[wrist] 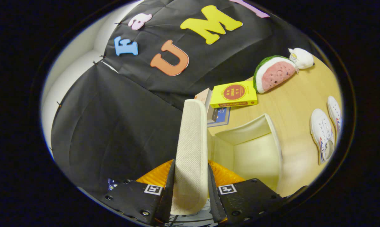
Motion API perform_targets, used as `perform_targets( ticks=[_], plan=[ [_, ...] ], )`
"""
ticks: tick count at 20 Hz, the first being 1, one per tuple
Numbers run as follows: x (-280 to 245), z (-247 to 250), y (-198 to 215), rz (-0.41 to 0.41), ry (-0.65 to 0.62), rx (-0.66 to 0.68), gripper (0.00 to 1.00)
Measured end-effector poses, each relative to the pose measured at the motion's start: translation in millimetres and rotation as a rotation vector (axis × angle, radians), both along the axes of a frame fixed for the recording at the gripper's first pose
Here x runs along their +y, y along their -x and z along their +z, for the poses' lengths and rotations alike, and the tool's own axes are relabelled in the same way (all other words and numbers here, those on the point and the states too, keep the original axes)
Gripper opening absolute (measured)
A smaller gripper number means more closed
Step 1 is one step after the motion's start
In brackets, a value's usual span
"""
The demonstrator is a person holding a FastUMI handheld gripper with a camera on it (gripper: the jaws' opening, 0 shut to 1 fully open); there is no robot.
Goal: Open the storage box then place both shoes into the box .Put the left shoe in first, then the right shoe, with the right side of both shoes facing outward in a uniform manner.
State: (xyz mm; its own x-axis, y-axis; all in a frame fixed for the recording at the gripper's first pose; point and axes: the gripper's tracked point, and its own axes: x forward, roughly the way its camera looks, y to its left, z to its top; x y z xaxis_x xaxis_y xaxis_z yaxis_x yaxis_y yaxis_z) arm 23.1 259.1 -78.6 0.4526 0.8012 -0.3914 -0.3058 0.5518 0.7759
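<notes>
**Box open, lid in jaws; both shoes still out**

The gripper [190,189] has its jaws closed on the cream lid [191,145], both fingers pressing its faces, lid held on edge. Just beside it, the storage box [273,138] stands open and looks empty. The two white shoes [325,130] lie together on the surface [290,104], beyond the box. Judgement: opening is essentially done; lid needs parking, then left shoe, then right.

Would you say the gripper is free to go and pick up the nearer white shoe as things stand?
Probably not yet: the gripper is shut on the box lid, so it must let go first. The nearer shoe lies unobstructed on the table.
</notes>
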Motion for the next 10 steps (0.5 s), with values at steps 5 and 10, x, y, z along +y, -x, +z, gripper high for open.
perform_targets(
  ticks=[5, 10],
  plan=[
    [69, 24, 8, 0.052, 0.099, -0.123, 0.49],
    [131, 26, 31, 0.127, 0.136, -0.162, 0.55]
  ],
)
